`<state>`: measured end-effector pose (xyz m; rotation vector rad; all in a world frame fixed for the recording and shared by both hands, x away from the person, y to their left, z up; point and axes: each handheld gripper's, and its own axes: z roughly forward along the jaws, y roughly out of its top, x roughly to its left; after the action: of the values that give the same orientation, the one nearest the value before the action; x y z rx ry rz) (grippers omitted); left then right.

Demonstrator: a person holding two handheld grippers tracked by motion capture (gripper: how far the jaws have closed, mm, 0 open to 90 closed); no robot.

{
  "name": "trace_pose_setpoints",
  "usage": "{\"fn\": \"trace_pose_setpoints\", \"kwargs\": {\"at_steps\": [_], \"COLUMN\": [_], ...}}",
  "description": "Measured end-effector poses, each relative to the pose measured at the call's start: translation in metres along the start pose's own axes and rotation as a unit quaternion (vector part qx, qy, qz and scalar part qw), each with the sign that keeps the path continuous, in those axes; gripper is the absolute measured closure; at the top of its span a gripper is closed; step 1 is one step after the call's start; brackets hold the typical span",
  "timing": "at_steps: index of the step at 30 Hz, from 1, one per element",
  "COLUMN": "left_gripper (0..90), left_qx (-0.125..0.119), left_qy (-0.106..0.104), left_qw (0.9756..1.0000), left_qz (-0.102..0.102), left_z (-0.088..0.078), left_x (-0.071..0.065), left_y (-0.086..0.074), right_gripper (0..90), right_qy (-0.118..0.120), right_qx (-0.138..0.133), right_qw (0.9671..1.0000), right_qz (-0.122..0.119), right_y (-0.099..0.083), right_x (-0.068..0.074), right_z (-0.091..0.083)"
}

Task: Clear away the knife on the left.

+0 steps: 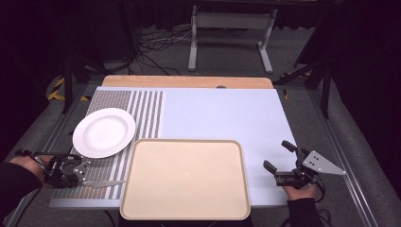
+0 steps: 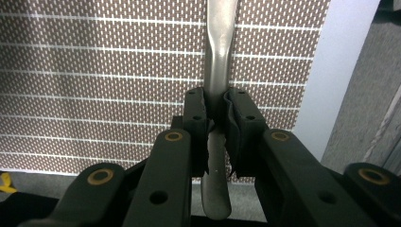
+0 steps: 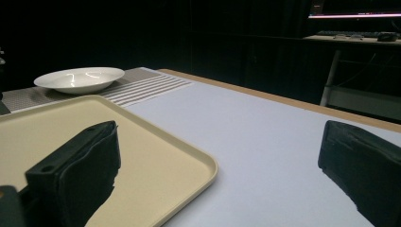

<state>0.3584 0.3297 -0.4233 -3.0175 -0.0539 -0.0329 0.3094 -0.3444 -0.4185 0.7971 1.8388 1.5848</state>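
On the striped mat, left tool grips a knife.

Glossy white plate, matt beige tray

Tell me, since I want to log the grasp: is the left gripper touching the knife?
Touching. In the left gripper view the left gripper has both jaws closed against the knife handle, with no gap on either side.

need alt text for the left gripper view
The left hand-held gripper, jaws closed on the handle of a metal knife, above a brown woven placemat. A pale table surface edges the mat at right.
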Motion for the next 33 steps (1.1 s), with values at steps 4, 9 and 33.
{"fn": "trace_pose_setpoints", "kwargs": {"at_steps": [4, 9, 33], "left_gripper": [80.3, 80.3, 80.1], "left_qx": [-0.011, -0.032, -0.234], "left_qy": [0.002, 0.006, 0.04], "left_qw": [0.9998, 0.9991, 0.9663], "left_qz": [-0.014, -0.027, -0.101], "left_z": [0.0, -0.011, -0.068], "left_x": [0.001, 0.002, 0.004], "left_y": [-0.006, -0.014, -0.028], "right_gripper": [0.5, 0.5, 0.8], "right_qy": [-0.001, -0.002, -0.007], "right_qx": [0.0, -0.005, -0.016], "right_qw": [1.0, 1.0, 0.9997], "right_qz": [0.0, 0.006, 0.015], "right_y": [0.0, 0.001, 0.003], "right_x": [0.0, -0.001, -0.004], "right_z": [0.0, -0.002, -0.006]}}
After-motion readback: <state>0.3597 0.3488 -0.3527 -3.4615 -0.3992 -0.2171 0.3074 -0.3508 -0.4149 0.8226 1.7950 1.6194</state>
